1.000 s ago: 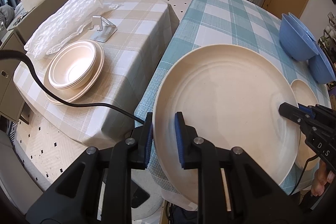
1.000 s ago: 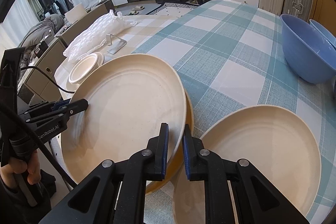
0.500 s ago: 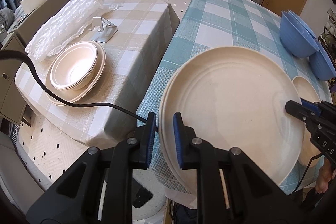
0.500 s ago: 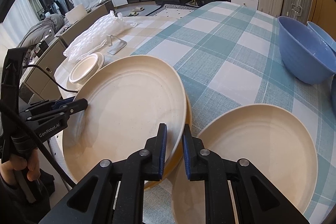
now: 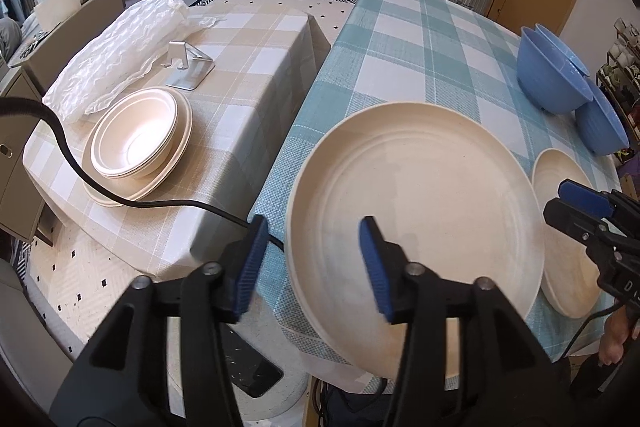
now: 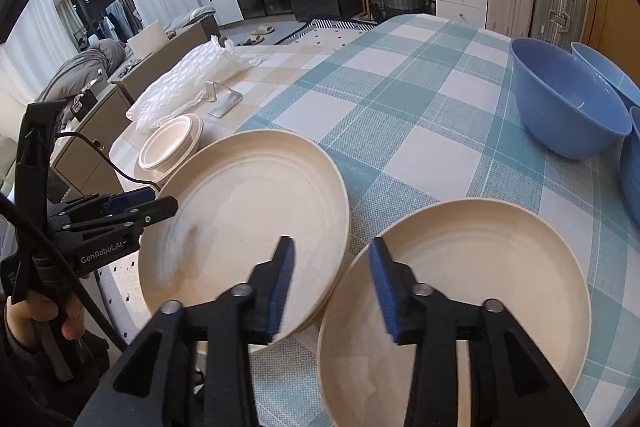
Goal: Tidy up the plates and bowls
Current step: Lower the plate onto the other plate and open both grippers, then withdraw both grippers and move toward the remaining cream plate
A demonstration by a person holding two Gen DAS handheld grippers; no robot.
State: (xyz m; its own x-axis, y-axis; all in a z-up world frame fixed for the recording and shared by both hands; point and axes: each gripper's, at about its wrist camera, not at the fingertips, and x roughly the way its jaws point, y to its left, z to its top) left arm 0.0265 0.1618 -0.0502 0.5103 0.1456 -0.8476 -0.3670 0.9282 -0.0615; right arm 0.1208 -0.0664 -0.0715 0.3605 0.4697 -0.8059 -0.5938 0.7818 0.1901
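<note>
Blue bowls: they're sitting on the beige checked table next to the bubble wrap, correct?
Not quite. The blue bowls sit on the teal checked table, as the right wrist view shows. The bubble wrap lies on the beige checked table.

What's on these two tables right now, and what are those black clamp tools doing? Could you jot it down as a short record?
Teal checked table: stacked cream plates, single cream plate, blue bowls
Beige checked table: cream bowls nested on plates, bubble wrap, metal stand
Left gripper: jaws just opened, straddling the stack's rim, not pressing
Right gripper: jaws just opened, nothing held
</note>
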